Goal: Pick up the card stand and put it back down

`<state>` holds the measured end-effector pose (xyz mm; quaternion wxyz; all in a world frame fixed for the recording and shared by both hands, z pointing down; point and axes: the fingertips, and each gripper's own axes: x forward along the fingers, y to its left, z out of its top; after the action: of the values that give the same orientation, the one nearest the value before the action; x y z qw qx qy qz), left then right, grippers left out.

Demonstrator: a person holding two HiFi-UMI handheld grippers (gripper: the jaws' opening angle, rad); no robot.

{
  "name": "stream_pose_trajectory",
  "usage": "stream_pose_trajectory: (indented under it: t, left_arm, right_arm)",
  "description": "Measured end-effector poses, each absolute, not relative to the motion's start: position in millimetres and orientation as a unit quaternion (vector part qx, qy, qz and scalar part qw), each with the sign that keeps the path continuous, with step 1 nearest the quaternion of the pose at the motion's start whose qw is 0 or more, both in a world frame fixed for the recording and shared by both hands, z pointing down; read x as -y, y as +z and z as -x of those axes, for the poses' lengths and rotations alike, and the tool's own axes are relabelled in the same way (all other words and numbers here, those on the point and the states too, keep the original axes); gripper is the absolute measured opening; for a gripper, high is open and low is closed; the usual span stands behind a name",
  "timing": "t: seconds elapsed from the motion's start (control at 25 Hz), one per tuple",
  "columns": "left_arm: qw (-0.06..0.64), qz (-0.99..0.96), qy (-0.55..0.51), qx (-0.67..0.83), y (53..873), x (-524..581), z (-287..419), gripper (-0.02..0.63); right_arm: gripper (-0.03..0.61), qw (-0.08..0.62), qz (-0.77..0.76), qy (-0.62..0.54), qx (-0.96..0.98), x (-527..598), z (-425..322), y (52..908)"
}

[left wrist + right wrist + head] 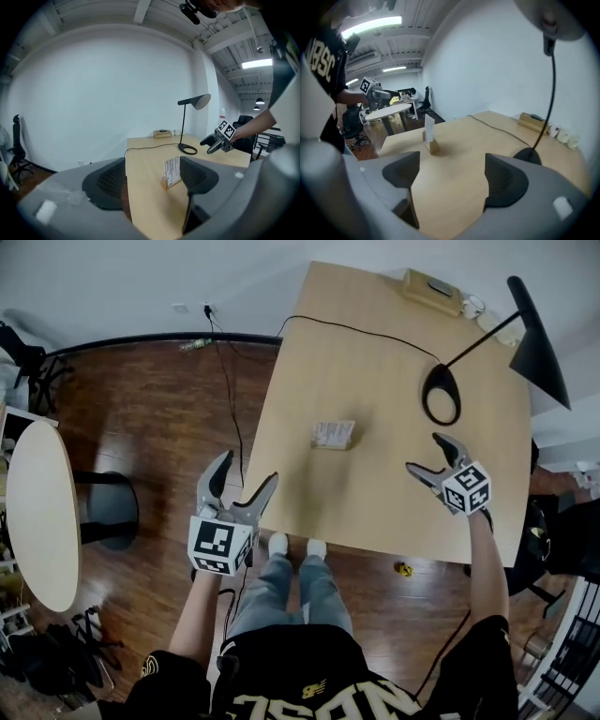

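Note:
The card stand (333, 435) is a small wooden block with white cards upright in it, standing near the middle of the light wooden table (375, 381). It also shows in the left gripper view (172, 172) and the right gripper view (430, 138). My left gripper (242, 487) hovers open over the table's near-left edge, short of the stand. My right gripper (433, 457) hangs open above the table's right part, to the right of the stand. Nothing lies between either pair of jaws.
A black desk lamp (442, 395) stands at the back right with its shade (537, 334) overhanging the table edge; its cable (356, 329) crosses the table. A wooden box (433, 289) sits at the far corner. A round white table (42, 512) stands on the floor at left.

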<state>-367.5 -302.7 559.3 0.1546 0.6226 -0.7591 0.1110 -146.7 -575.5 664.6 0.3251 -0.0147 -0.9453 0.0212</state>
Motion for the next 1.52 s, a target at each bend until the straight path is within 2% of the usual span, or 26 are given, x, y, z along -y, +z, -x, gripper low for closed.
stream_pose_trajectory:
  t: [0.44, 0.52, 0.6, 0.72, 0.76, 0.8, 0.96, 1.16, 1.52]
  left_arm:
    - [0.206, -0.608, 0.094, 0.761, 610, 308, 386, 0.365]
    - [0.211, -0.601, 0.095, 0.765, 614, 303, 394, 0.365]
    - [0.213, -0.596, 0.094, 0.769, 616, 297, 399, 0.365]
    - [0.216, -0.595, 0.096, 0.768, 619, 290, 403, 0.365]
    - [0.217, -0.595, 0.097, 0.768, 620, 289, 403, 0.365]
    - [0.218, -0.595, 0.096, 0.768, 621, 289, 403, 0.365]
    - [0.214, -0.602, 0.094, 0.764, 617, 290, 398, 0.365]
    - [0.189, -0.608, 0.081, 0.767, 590, 289, 400, 0.365]
    - [0.085, -0.611, 0.056, 0.785, 479, 291, 409, 0.364]
  right_arm:
    - [0.423, 0.322, 0.183, 0.057, 0.927, 478, 307, 773]
    - [0.386, 0.337, 0.195, 0.028, 0.921, 467, 319, 783]
    - [0.303, 0.353, 0.196, -0.006, 0.915, 465, 322, 788]
    - [0.252, 0.351, 0.192, -0.007, 0.916, 462, 324, 786]
    - [0.194, 0.351, 0.191, -0.005, 0.917, 460, 327, 786]
    - [0.168, 0.350, 0.192, -0.005, 0.917, 458, 329, 785]
    - [0.148, 0.349, 0.199, -0.006, 0.916, 445, 329, 782]
    - [0.146, 0.315, 0.152, -0.001, 0.937, 446, 324, 728]
    - [0.146, 0.193, 0.001, -0.028, 0.981, 444, 296, 521]
